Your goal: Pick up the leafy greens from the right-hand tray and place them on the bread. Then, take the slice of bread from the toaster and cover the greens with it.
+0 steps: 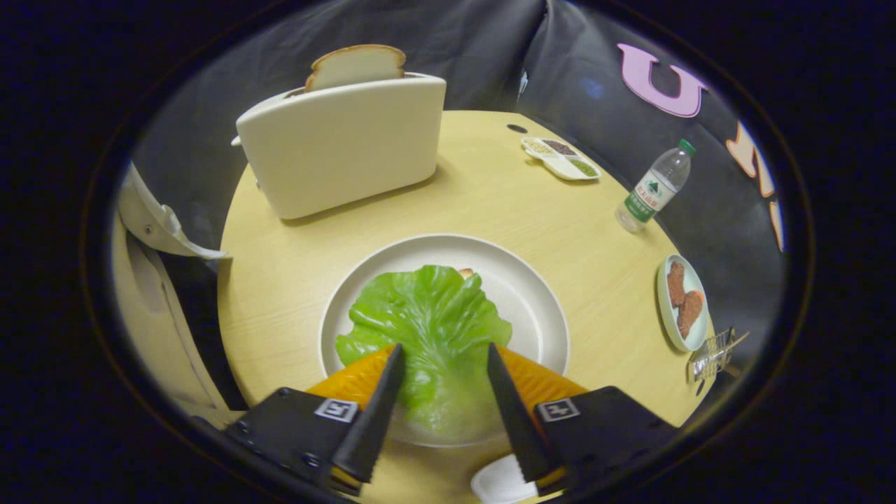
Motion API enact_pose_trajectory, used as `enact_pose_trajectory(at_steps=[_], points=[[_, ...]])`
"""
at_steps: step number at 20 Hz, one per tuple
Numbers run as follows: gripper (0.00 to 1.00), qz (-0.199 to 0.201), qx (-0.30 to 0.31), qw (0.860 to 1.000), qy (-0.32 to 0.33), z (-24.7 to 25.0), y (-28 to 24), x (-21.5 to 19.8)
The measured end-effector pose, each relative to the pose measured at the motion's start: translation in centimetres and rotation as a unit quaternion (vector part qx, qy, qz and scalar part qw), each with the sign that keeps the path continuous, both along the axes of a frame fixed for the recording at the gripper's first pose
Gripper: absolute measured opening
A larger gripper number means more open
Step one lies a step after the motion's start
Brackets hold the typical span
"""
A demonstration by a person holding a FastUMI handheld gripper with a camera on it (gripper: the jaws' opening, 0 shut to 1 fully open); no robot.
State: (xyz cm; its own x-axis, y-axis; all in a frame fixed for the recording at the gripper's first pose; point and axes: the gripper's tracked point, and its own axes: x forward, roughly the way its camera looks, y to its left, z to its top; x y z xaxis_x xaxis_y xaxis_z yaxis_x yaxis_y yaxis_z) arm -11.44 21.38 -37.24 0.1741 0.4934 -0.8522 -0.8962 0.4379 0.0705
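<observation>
Lettuce leaf [427,329] lies centre-frame on the plate [539,294], covering the bread; the gripper [443,392] straddles it with jaws open. Toaster [343,143] upper left offers the bread slice [357,65].

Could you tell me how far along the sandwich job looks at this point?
Roughly halfway. Done: the leafy greens lie on the plate, almost covering the bread. In hand: nothing; the tool is open, fingers either side of the greens. Left: the bread slice standing in the toaster must go over the greens.
</observation>
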Motion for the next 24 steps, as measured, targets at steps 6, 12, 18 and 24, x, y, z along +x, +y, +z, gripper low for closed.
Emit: enact_pose_trajectory(at_steps=[6, 12, 18, 24], points=[[1.0, -0.042, 0.03, 0.999, -0.013, 4.3, 2.2, 0.9], [1.0, -0.045, 0.064, 0.997, -0.028, 9.3, 6.2, 1.1], [1.0, -0.018, 0.098, 0.994, -0.032, 13.3, 10.4, 0.6], [1.0, -0.042, 0.157, 0.987, 0.005, 16.7, 15.6, 0.2]])
